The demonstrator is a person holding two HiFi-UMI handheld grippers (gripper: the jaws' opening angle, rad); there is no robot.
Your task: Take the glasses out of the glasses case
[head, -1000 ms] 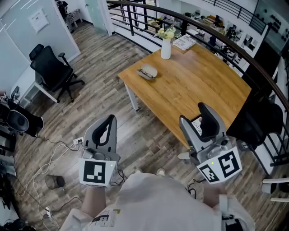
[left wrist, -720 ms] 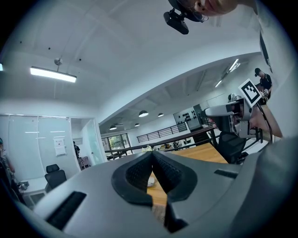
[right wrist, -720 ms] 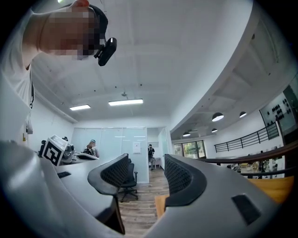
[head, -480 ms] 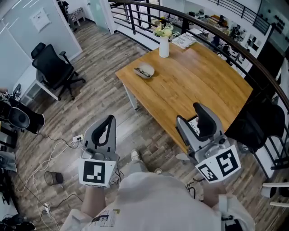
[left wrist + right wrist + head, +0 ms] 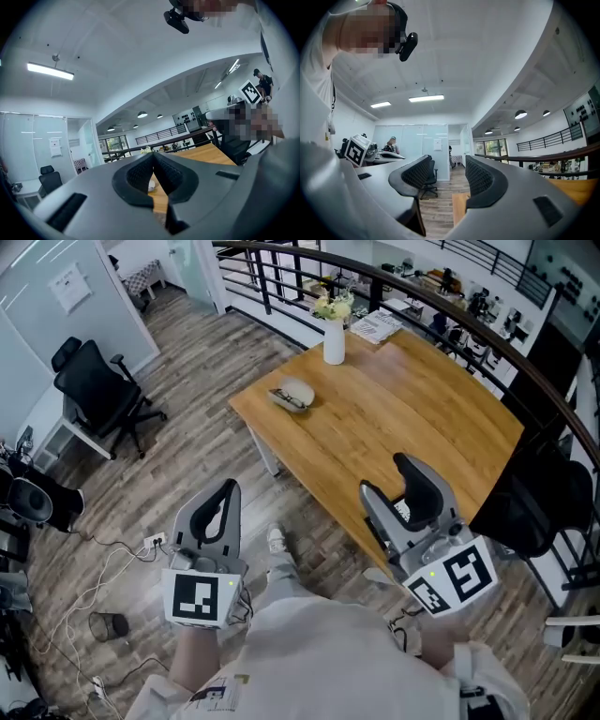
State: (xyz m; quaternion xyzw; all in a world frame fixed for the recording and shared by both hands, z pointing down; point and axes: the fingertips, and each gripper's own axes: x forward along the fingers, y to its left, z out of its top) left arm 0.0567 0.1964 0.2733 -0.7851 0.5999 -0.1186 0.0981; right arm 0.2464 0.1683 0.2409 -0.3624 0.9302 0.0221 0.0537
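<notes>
A black office chair (image 5: 94, 390) stands at the far left on the wooden floor (image 5: 187, 437); loose cables (image 5: 98, 563) trail across the boards nearer the person; the left claw (image 5: 228, 487) hangs over that floor, to the left of the bench (image 5: 412, 409), and in the left gripper view (image 5: 153, 155) its jaws are clenched tip to tip with nothing held between them. The glasses case (image 5: 292, 395) lies on the bench close to its far left corner, well apart from both claws; it is too small to tell what is inside. Beyond it a white vase (image 5: 334, 341) with pale flowers stands at the far edge; some papers (image 5: 377, 327) lie just to its right. The right claw (image 5: 384, 474) is over the bench's near edge; the right gripper view (image 5: 447, 169) shows its jaws released, wide apart and empty; a dark chair (image 5: 525, 512) sits at the bench's right side.
</notes>
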